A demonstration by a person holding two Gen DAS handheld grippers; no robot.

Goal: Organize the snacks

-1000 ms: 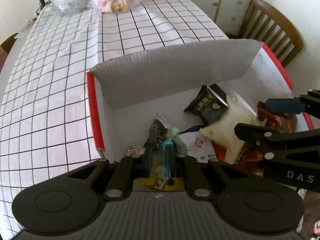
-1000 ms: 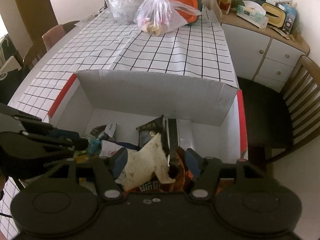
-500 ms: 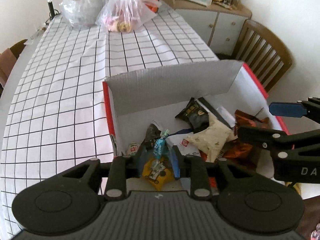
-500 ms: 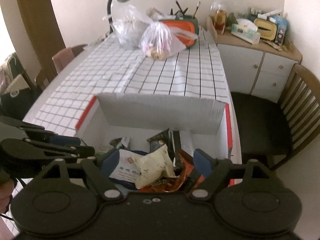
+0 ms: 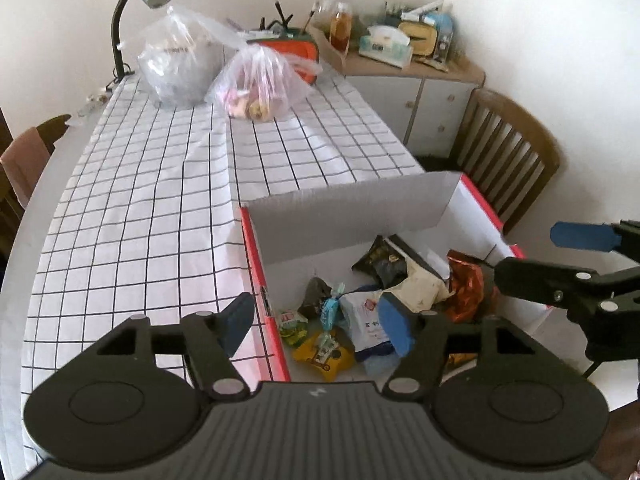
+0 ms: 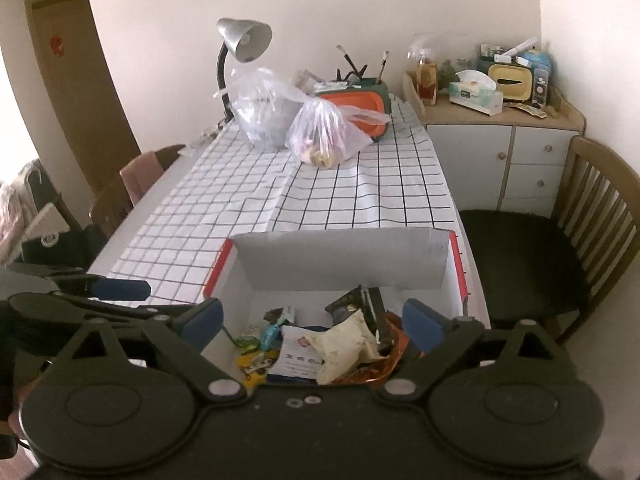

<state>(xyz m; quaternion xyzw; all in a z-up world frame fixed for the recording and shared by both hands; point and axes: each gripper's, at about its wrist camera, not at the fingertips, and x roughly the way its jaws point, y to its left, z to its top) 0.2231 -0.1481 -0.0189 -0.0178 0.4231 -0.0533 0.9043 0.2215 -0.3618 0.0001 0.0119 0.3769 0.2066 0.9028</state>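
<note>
A white cardboard box with red edges (image 5: 352, 216) (image 6: 340, 264) stands at the near end of the checked table and holds several snack packets: a yellow one (image 5: 322, 354), a cream one (image 5: 420, 286) (image 6: 344, 344), a black one (image 5: 382, 262), an orange foil one (image 5: 466, 290). My left gripper (image 5: 318, 326) is open and empty above the box's left wall. My right gripper (image 6: 314, 320) is open and empty above the box; it also shows at the right of the left wrist view (image 5: 560, 256).
Two clear plastic bags (image 5: 260, 84) (image 5: 176, 64), a desk lamp (image 6: 240, 52) and an orange container (image 6: 356, 106) stand at the table's far end. A wooden chair (image 6: 560, 240) and a white cabinet (image 6: 512, 152) are to the right. Another chair (image 6: 132, 188) is on the left.
Both grippers have opened, let go of their snack packets in the box, and pulled up and back from it.
</note>
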